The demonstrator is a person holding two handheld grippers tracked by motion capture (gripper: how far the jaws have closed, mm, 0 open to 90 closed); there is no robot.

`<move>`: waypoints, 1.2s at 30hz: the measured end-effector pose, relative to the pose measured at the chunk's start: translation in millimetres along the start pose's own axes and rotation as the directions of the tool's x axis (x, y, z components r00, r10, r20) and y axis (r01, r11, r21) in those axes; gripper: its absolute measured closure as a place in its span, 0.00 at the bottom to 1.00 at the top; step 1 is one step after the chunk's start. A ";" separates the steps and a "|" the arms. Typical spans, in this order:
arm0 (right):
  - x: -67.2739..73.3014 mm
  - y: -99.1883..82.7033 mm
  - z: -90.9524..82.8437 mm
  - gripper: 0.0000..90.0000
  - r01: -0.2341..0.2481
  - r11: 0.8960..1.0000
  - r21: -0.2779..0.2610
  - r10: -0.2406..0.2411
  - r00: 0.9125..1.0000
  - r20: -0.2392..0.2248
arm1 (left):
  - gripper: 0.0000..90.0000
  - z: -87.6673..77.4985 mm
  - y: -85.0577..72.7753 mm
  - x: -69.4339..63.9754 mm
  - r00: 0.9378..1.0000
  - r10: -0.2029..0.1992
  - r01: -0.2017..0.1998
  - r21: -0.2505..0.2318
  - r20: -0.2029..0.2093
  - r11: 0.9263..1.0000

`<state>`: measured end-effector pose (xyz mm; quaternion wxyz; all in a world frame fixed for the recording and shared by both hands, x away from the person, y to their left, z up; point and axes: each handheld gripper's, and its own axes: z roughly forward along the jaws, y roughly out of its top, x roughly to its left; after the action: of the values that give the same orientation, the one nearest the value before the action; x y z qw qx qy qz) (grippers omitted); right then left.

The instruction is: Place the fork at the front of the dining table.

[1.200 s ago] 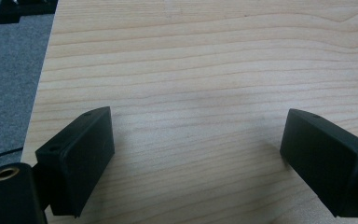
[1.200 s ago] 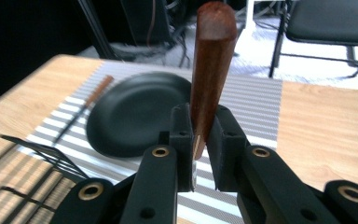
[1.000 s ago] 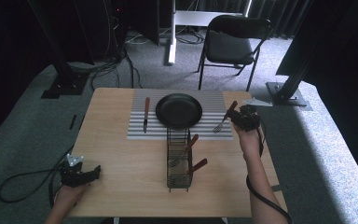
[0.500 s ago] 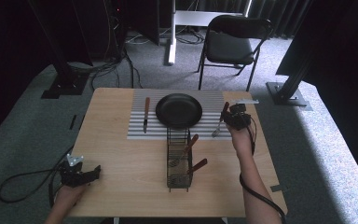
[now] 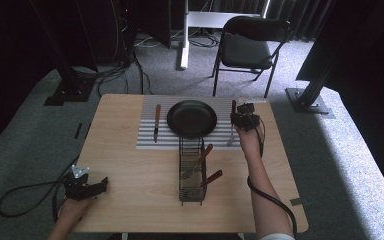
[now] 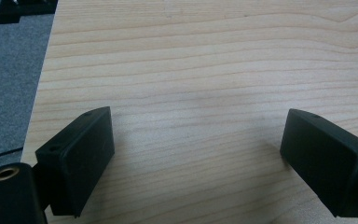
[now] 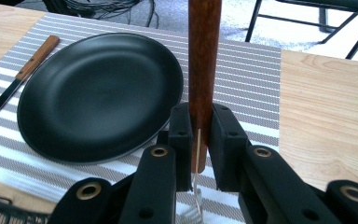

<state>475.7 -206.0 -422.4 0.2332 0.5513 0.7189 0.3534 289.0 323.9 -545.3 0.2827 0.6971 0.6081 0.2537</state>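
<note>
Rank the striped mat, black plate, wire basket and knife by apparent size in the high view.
1. striped mat
2. black plate
3. wire basket
4. knife

Basket sits nearer the camera, so its rank against the plate is unsure.

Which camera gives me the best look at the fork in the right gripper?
The right gripper view: the fork's wooden handle fills the centre, clamped between the right gripper, with tines just visible below. The high view shows the fork small, beside the black plate. The left gripper view shows bare table.

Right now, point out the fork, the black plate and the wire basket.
fork [image 7: 204, 70], right gripper view, on its wooden handle above the jaws.
black plate [image 5: 192, 118], high view, on its middle.
wire basket [image 5: 181, 192], high view, on its near left wall.
</note>
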 end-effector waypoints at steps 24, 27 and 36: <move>-5.2 34.4 114.7 0.90 -0.105 0.945 0.308 0.073 0.991 0.114 | 0.11 -0.1 0.0 -0.1 1.000 -0.001 0.001 0.001 0.000 1.000; -3.8 31.4 127.9 0.90 -0.105 0.936 0.336 0.067 0.990 0.125 | 0.11 -0.1 0.0 -0.1 1.000 -0.001 0.001 0.001 0.000 1.000; -3.0 18.6 150.4 0.90 -0.106 0.912 0.397 0.052 0.988 0.145 | 0.11 -0.2 0.0 -0.1 1.000 -0.001 0.001 0.002 0.000 1.000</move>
<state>597.3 -168.5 -504.9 0.1468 0.6380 0.7366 0.1697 288.9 323.8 -545.2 0.2823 0.6971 0.6086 0.2530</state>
